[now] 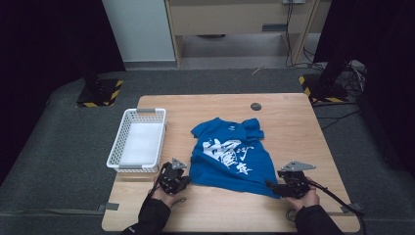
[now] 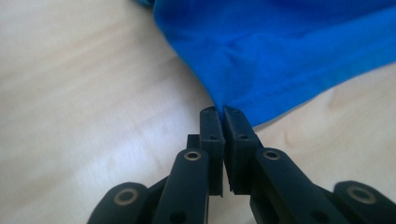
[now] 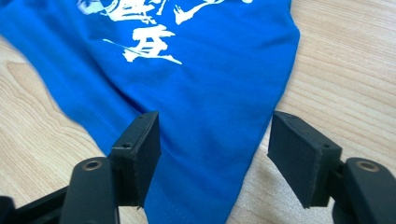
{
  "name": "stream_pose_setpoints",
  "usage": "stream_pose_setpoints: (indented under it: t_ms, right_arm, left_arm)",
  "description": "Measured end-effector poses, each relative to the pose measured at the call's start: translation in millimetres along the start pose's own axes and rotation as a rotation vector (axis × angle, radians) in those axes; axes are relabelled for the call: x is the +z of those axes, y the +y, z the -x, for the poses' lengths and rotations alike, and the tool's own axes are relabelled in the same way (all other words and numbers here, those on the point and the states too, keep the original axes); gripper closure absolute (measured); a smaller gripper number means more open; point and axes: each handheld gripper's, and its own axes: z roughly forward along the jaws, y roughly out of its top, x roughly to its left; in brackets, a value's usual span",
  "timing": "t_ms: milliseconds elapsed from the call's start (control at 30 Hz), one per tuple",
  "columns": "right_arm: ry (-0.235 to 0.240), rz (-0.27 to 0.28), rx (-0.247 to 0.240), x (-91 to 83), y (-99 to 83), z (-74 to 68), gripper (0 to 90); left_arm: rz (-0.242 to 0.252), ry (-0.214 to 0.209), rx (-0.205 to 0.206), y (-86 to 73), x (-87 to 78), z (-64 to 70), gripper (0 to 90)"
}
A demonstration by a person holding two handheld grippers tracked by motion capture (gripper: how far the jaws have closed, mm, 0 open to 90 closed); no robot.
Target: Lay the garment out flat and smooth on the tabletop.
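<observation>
A blue T-shirt with white print lies spread on the wooden table, its hem toward the person. My left gripper is at the shirt's near left corner, shut on the blue T-shirt, with the cloth pinched between the jaw tips. My right gripper is at the near right corner, open. Its jaws straddle the corner of the T-shirt, which lies flat between them on the wood.
A white plastic basket stands at the table's left edge, just beyond my left gripper. A small dark round disc sits near the far edge. Bare wood lies right of the shirt and along the near edge.
</observation>
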Motion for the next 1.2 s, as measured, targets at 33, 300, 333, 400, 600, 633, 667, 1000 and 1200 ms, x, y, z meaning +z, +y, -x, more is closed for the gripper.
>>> stream_pose_setpoints:
  t_ms: [33,300,333,400,600,633,667,1000,1200]
  right_arm:
    - [0.0,-0.001,-0.001,0.3,-0.3,-0.3,33.2]
    - [-0.01,-0.004,-0.014,1.6,-1.0,-0.4,29.4]
    - [-0.012,-0.003,-0.015,1.8,-1.1,-0.4,28.3]
    - [-0.015,-0.006,-0.015,2.3,-1.1,-0.5,27.2]
    - [-0.016,-0.02,-0.011,4.2,-0.6,0.3,24.3]
    - [-0.021,-0.025,-0.009,4.7,-0.8,0.0,23.6]
    - [-0.028,-0.027,-0.019,5.5,-1.1,0.3,22.5]
    - [-0.111,-0.087,-0.062,14.4,-2.6,2.3,16.9]
    - [-0.114,-0.103,-0.071,15.9,-3.7,1.8,15.8]
  left_arm:
    - [-0.009,0.002,0.009,-3.9,-0.9,1.9,86.3]
    - [0.023,-0.019,0.048,-16.0,-10.6,12.2,67.3]
    - [0.044,0.0,0.052,-15.1,-11.8,11.9,60.9]
    - [0.08,0.031,0.053,-12.8,-12.7,9.8,48.9]
    - [0.118,0.095,0.064,-6.5,-3.4,2.5,30.6]
    - [0.117,0.1,0.072,-6.3,-1.3,1.2,30.4]
    - [0.11,0.106,0.075,-6.2,0.3,-0.2,28.9]
    - [0.046,0.134,0.11,-11.4,11.1,-5.8,22.5]
    - [0.032,0.13,0.125,-15.8,8.9,-0.7,17.5]
